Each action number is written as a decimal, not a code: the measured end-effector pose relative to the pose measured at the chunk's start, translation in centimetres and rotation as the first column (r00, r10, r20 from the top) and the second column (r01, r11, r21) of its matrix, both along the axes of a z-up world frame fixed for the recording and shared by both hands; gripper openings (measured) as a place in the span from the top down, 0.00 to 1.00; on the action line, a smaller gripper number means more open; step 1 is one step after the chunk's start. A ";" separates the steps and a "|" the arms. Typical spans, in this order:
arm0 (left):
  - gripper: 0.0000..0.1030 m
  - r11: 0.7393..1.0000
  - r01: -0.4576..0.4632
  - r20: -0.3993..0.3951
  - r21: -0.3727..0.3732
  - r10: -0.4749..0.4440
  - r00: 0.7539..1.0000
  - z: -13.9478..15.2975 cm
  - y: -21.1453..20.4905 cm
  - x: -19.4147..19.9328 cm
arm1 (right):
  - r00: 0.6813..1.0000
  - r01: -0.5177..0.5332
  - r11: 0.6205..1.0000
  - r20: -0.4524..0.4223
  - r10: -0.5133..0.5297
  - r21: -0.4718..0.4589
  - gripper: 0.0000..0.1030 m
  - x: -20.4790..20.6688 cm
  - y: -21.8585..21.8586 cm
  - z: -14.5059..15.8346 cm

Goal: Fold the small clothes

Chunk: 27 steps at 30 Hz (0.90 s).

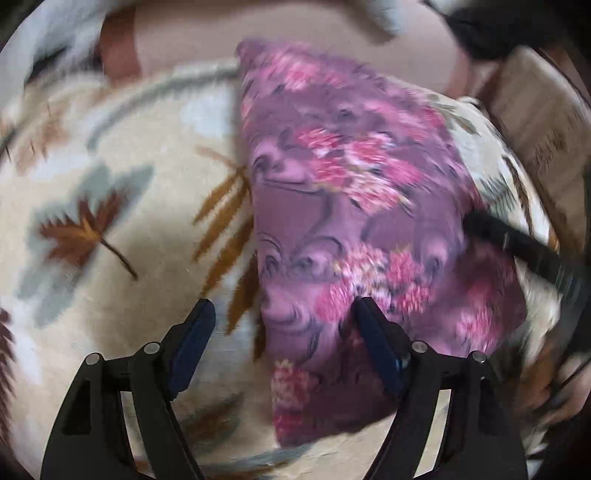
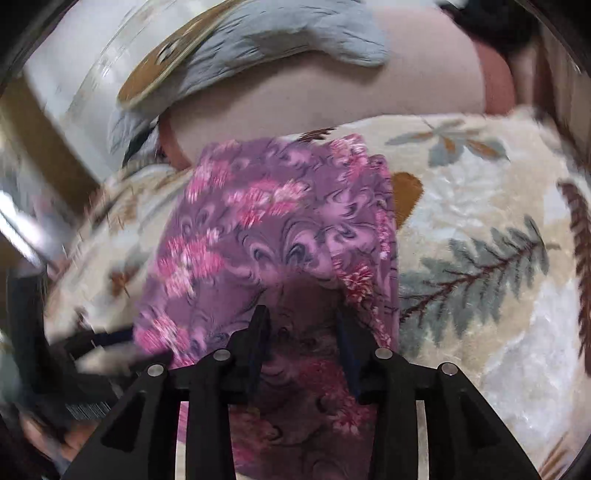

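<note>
A purple garment (image 1: 351, 206) with pink flowers lies folded into a long shape on a cream leaf-patterned blanket (image 1: 110, 166). My left gripper (image 1: 285, 306) hovers open over the garment's near left edge; one finger is over the blanket and the other over the cloth. My right gripper (image 2: 302, 312) stands partly open just above the garment (image 2: 258, 229), with nothing pinched between its pads. In the left wrist view the right gripper shows as a black bar (image 1: 517, 243) over the cloth's right side. The left gripper shows as a blur (image 2: 92, 343) in the right wrist view.
The blanket (image 2: 480, 258) spreads wide on both sides of the garment. Beyond it is a pinkish-beige surface (image 2: 332, 99) with a grey plush item (image 2: 277, 33) on it. A pale wooden piece (image 1: 535, 122) stands at the far right. A hand (image 2: 55, 443) holds the left tool.
</note>
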<state>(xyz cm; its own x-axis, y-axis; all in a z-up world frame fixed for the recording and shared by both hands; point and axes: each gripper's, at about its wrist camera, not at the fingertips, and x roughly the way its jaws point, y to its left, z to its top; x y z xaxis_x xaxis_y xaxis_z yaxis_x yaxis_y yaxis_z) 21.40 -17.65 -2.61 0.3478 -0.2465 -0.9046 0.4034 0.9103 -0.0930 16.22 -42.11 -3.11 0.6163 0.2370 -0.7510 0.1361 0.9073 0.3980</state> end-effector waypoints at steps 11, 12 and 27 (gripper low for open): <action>0.24 0.932 -0.229 -0.319 -0.281 0.134 0.938 -0.7 3.0 9.7 | 0.981 0.191 0.953 -0.065 -0.181 0.233 0.37 2.2 -6.5 -3.6; 0.23 0.923 -0.244 -0.345 -0.296 0.135 0.929 -1.3 2.8 10.2 | 0.984 0.180 0.948 -0.039 -0.176 0.261 0.29 2.3 -6.5 -3.7; 0.77 0.940 -0.147 -0.244 -0.309 0.071 0.967 1.4 -0.7 8.7 | 0.996 0.075 0.990 0.036 -0.080 0.121 0.76 2.8 -2.0 -0.2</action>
<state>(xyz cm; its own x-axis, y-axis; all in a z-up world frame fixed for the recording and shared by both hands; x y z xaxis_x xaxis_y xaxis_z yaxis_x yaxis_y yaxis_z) 30.06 -18.40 -1.17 0.1852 -0.5098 -0.8401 0.2369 0.8529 -0.4653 19.06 -44.15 -3.34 0.6661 0.2741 -0.6937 0.1853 0.8400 0.5099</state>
